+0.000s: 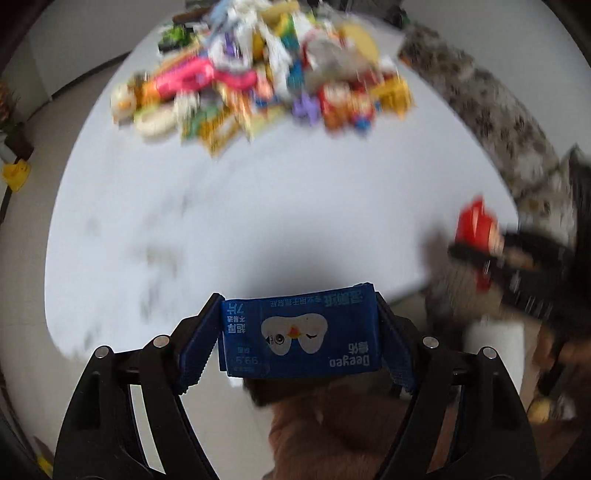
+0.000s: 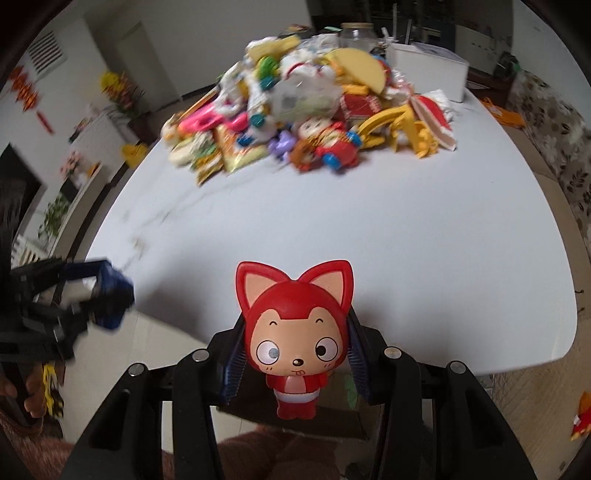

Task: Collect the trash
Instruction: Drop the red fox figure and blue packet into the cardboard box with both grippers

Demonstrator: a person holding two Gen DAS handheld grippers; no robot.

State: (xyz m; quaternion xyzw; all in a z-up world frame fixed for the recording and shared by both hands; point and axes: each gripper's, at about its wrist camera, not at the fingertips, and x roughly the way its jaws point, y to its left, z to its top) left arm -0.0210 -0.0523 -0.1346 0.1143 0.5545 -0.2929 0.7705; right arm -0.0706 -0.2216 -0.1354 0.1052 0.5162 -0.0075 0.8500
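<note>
My left gripper [image 1: 299, 325] is shut on a blue wet-wipe packet [image 1: 301, 332], held over the near edge of the white table [image 1: 258, 206]. My right gripper [image 2: 295, 332] is shut on a red fox figurine [image 2: 295, 332], held upright by its head at the table's near edge. A mixed pile of wrappers and toys [image 1: 266, 70] lies at the far side of the table; it also shows in the right wrist view [image 2: 306, 114]. The right gripper with the figurine [image 1: 478, 225] shows blurred at the right of the left view. The left gripper [image 2: 92, 295] shows at the left of the right view.
A white box [image 2: 428, 68] and a glass jar [image 2: 356, 35] stand behind the pile. A floral sofa [image 2: 561, 147] runs along the right. Plants and a yellow object [image 2: 135, 153] stand on the floor at the left.
</note>
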